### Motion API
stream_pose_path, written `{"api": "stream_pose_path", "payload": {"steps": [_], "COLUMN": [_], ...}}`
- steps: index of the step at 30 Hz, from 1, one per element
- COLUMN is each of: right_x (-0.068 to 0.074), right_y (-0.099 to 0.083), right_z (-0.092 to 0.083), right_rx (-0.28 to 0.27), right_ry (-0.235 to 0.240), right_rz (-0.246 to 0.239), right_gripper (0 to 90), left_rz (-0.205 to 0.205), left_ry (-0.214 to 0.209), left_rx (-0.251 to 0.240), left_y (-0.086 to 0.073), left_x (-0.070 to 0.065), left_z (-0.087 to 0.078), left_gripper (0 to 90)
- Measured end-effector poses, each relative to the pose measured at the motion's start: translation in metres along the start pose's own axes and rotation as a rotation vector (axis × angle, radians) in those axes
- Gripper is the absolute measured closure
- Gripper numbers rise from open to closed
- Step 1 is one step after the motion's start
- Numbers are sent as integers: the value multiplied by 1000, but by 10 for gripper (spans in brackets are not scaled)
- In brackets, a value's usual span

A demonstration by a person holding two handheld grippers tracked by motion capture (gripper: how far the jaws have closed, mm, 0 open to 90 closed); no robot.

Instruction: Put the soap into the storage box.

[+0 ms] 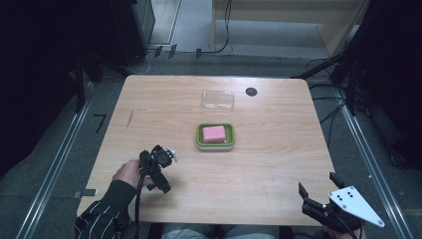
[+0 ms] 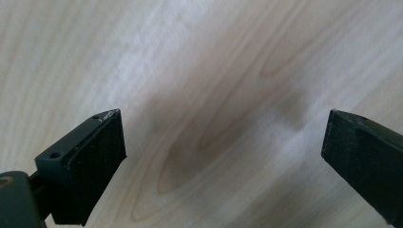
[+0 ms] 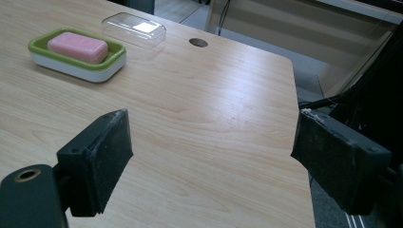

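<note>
The right gripper hung at the table's near right corner, jaws spread and empty. The left gripper, also spread, pointed down at bare woodgrain and sat nearer the goal. Forward of both, mid-table, the pink soap bar lay crosswise in its green-rimmed white dish. Beyond that rested the clear plastic lid, glossy and rounded.
</note>
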State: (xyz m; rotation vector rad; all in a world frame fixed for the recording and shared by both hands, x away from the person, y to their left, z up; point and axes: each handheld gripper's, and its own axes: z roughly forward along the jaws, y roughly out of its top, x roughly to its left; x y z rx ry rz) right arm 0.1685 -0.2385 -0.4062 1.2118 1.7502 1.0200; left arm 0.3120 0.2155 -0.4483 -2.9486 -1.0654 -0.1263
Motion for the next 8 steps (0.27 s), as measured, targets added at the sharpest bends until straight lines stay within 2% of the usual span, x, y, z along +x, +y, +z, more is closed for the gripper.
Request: {"api": "stream_pose_path", "payload": {"steps": [6, 8], "right_x": [1, 2], "right_y": [2, 3], "right_z": [4, 6], "right_rx": [-7, -10], "right_ry": [12, 19], "right_rz": [-3, -5], "right_gripper": [136, 136], "left_rz": [-61, -64], "left_ry": [10, 19], "left_rx": [-11, -2], "left_y": [-19, -22], "left_x": [-2, -2], "left_z": [4, 5], "left_gripper": [10, 10]}}
